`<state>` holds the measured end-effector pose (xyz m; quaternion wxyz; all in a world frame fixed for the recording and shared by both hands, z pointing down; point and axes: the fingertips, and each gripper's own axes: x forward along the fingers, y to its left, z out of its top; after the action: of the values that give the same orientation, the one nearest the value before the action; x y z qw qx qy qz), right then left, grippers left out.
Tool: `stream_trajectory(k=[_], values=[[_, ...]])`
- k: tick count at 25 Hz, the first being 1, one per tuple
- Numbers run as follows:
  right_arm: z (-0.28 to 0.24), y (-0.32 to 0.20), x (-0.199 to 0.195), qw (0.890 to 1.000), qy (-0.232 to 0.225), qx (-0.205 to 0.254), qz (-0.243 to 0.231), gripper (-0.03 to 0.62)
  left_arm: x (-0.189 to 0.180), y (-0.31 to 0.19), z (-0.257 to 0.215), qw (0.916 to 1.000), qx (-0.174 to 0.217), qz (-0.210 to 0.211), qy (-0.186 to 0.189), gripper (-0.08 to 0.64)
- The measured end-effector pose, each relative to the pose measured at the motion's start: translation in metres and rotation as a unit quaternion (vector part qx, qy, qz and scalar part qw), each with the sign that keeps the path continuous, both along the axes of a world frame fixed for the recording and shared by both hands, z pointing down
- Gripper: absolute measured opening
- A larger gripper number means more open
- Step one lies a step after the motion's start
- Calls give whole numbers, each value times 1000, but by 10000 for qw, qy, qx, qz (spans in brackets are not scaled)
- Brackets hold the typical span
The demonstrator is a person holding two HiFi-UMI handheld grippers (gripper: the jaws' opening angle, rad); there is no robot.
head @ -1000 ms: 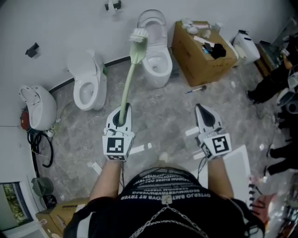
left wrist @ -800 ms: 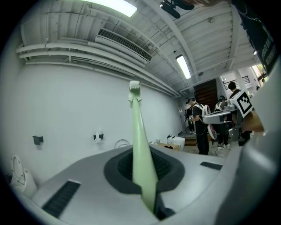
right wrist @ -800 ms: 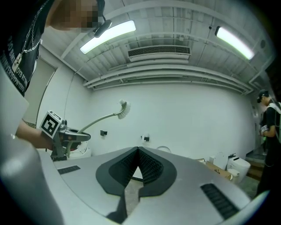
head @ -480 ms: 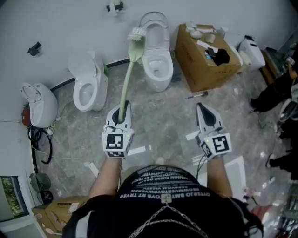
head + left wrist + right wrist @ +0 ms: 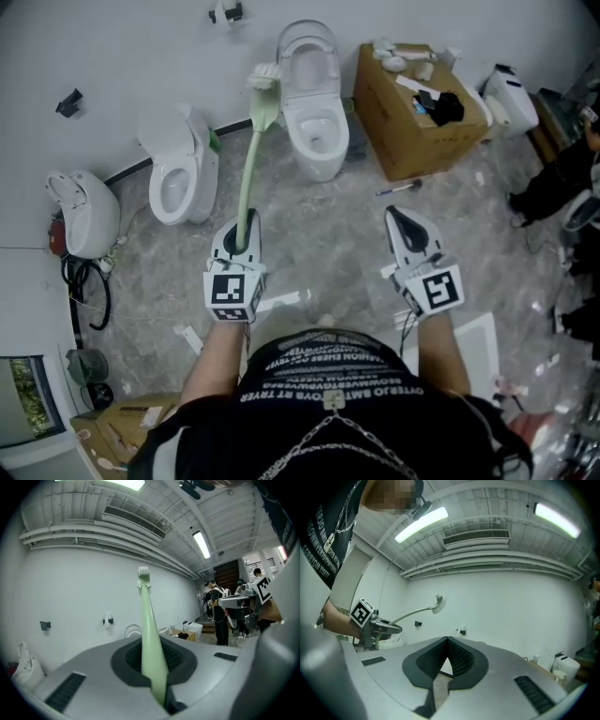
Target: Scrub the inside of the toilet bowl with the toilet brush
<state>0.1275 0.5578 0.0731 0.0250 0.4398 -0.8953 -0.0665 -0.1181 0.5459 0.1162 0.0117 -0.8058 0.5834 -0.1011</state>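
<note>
1. A black printed shirt [image 5: 328, 394] fills the bottom of the head view, and both forearms reach forward from it.
2. The left gripper [image 5: 247, 225] is clenched on the pale green handle of the brush [image 5: 247, 169]. In the left gripper view the handle runs up between the jaws, pinched near its lower end.
3. The right gripper [image 5: 397, 217] is held level with the left one and well apart from it. The right gripper view shows its jaw tips pressed together with nothing between them. Only a small triangular gap is left behind the tips.
4. Below both grippers lies a grey marbled floor [image 5: 328, 225], with a few pale scraps on it.
5. The brush slants up and away from the left gripper. Its white bristle head [image 5: 263, 77] is in the air. In the head view it shows just left of the raised lid of the toilet [image 5: 314, 122], outside the bowl.
6. The toilet stands against the wall [image 5: 141, 47] with its bowl open. A second toilet [image 5: 176, 164] stands to its left, and a cardboard box [image 5: 412, 131] stands near its right.
</note>
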Motion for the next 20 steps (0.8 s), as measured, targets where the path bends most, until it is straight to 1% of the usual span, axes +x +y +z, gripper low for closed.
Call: stream_trajectory(k=[4,8,11,15,20], values=[[4,1,10,9997,-175,-83,115,-9,7,4,5,9999,-87,16,62,2],[6,-5,27,9995,-5,117,300,-9,10,1,5,9999,-77,88,126,2],[8,-11,26,9990,-118,29,424,-9,7,-3,6,9998,-105,113,149,2],[19,-19,22,9987,-137,-123,467,-9,2,-9,10,9997,-182,111,151,2],[23,-27,23,9975,-239,-141,649,-9,-1,-14,18,9994,-230,188,200,2]])
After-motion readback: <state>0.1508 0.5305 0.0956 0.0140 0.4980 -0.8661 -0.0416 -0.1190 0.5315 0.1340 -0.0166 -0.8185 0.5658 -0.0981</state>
